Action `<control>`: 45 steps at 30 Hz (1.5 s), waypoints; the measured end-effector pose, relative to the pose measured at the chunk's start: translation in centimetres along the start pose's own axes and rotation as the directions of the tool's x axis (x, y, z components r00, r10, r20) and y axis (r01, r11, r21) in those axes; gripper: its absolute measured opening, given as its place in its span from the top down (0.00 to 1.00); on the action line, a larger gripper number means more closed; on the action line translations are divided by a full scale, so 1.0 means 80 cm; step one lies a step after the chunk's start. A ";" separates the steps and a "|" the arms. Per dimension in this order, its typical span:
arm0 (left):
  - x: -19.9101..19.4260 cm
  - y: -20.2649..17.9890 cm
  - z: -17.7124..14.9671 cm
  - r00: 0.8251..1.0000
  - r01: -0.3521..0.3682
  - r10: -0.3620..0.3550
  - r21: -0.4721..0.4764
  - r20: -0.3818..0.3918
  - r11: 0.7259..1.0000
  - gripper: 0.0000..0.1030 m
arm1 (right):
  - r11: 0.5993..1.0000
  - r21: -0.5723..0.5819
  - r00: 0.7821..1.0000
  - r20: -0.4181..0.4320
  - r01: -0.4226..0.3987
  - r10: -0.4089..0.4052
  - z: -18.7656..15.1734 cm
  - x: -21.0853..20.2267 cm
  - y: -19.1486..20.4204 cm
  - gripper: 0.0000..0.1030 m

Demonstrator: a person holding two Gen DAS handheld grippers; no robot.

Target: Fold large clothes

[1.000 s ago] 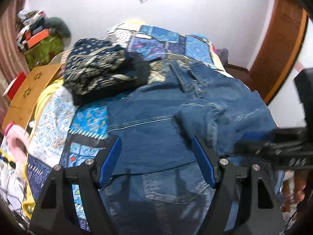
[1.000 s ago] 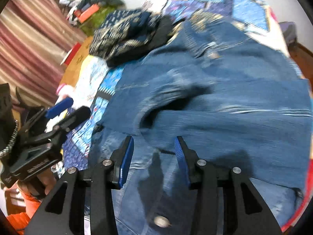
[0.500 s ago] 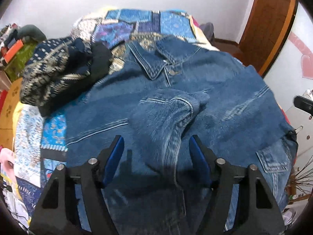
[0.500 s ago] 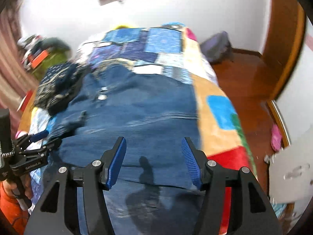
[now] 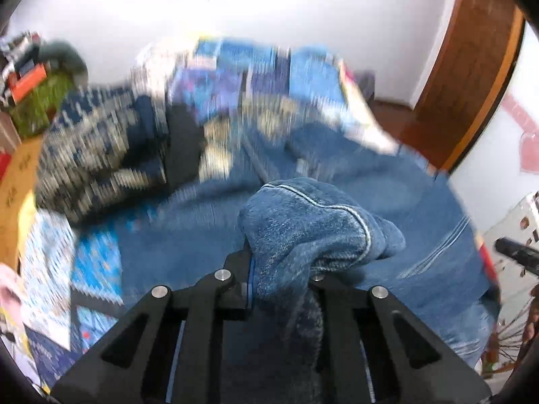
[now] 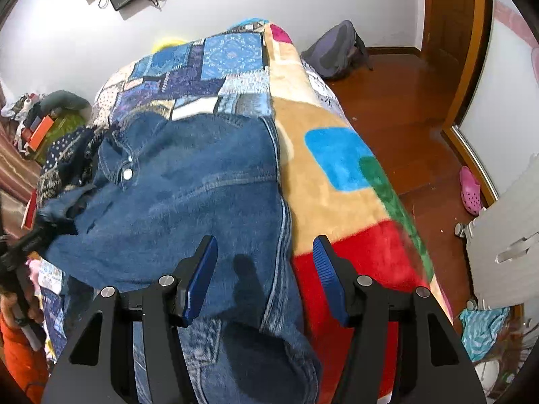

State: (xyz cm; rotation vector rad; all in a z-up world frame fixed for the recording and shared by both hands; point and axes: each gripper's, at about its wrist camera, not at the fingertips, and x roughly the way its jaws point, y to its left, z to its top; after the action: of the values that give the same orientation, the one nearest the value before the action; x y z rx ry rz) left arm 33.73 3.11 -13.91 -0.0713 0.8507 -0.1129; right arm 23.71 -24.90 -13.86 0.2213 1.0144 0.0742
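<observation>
L tongs (image 5: 281, 277) closing, pads buried in sleeve (image 5: 303, 222).

Bed (image 6: 337, 175) under a patchwork blanket, denim jacket (image 6: 202, 195) spread across it, dark patterned garment (image 5: 101, 155) beside the jacket

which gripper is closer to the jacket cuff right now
Left. The left gripper is closing on the denim cuff, which sits bunched between its jaws. The right gripper hangs open over the jacket's opposite edge, away from it.
</observation>
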 end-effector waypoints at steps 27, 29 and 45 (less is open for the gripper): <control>0.011 0.117 -0.149 0.960 -0.214 0.194 -0.085 -0.201 0.973 0.28 | 0.998 0.012 0.992 -0.116 -0.054 0.055 -0.026 0.043 0.014 0.34; 0.003 0.133 -0.154 0.962 -0.200 0.173 -0.116 -0.211 0.973 0.24 | 0.999 0.005 0.991 -0.121 -0.048 0.049 -0.024 0.043 0.014 0.34; -0.013 0.226 -0.062 0.990 -0.119 0.090 -0.312 -0.107 0.942 0.23 | 0.996 0.007 0.995 -0.033 -0.090 0.090 0.058 0.030 0.011 0.34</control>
State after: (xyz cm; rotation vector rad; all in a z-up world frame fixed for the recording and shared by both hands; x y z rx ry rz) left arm 30.58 21.06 -18.31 -0.3260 0.9565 0.1237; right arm 28.96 -24.37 -13.29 0.2719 1.0376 0.1572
